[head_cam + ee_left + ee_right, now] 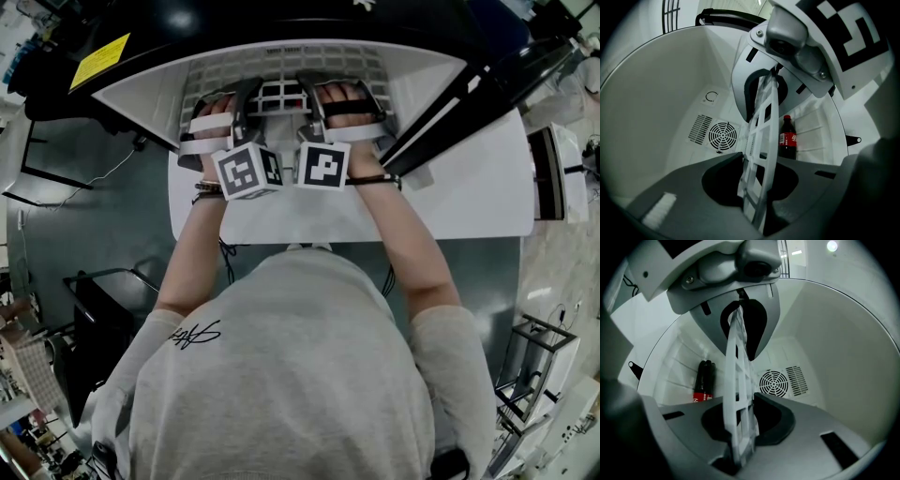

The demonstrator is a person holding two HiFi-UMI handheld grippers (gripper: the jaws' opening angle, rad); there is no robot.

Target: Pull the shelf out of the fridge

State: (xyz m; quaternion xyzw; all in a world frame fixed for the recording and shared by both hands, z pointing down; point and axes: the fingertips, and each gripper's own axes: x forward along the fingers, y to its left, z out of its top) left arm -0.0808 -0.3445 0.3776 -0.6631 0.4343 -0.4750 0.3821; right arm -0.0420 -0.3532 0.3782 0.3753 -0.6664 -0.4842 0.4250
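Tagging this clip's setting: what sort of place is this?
Likely a lab or workshop, not a home kitchen: a small open fridge on a grey floor, with metal frames and a loose cable around it.

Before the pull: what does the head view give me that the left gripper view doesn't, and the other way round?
Only the head view: the left gripper and right gripper side by side at the shelf's front edge, the person's forearms, and the yellow label on the fridge. Only the left gripper view: a cola bottle standing inside and the round fan grille on the back wall. Both: the white lattice shelf, clamped in the left gripper.
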